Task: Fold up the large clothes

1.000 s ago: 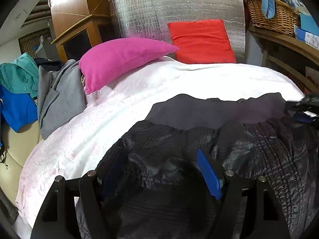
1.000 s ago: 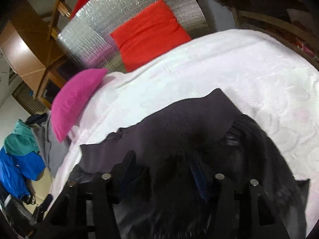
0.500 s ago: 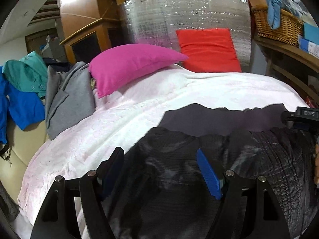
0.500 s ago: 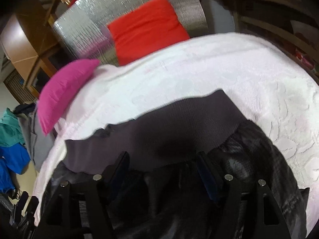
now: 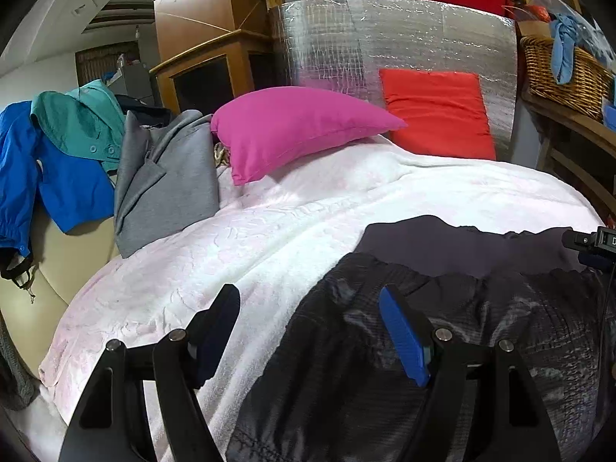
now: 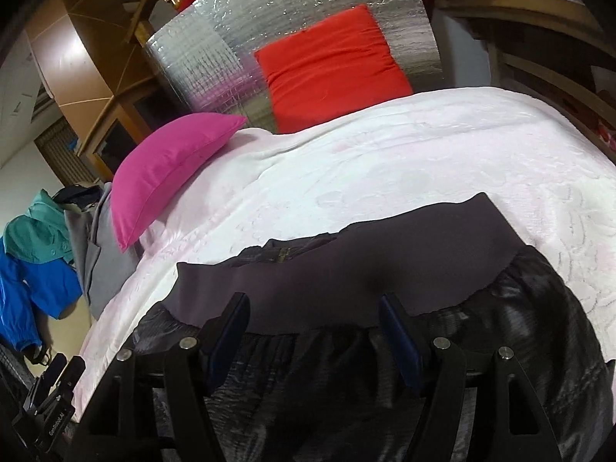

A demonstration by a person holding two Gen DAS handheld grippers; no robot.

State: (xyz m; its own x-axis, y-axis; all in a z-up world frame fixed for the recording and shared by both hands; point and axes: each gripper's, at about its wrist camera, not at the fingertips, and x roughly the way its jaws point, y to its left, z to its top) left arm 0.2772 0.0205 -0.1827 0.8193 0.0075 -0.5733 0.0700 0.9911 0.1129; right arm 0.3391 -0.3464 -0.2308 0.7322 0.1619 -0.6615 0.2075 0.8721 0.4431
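A shiny black jacket (image 5: pixel 442 346) with a matte dark ribbed hem lies on the white bed cover (image 5: pixel 288 231), near the front edge. My left gripper (image 5: pixel 310 331) is open and empty, hovering over the jacket's left edge. The jacket also shows in the right wrist view (image 6: pixel 481 346), its hem band (image 6: pixel 346 269) stretched across. My right gripper (image 6: pixel 313 331) is open and empty just above the jacket, below the hem band. The right gripper's tip shows at the right edge of the left wrist view (image 5: pixel 593 242).
A pink pillow (image 5: pixel 296 127) and a red pillow (image 5: pixel 435 115) lie at the bed's head against a silver panel (image 5: pixel 385 38). Grey (image 5: pixel 165 177), blue (image 5: pixel 46 177) and teal clothes (image 5: pixel 77 123) hang at the left. A wicker basket (image 5: pixel 562 69) sits on a right-hand shelf.
Both grippers have pulled back and risen from the jacket. The left gripper has shifted left, so its left finger is now over the white cover. The jacket lies flatter.
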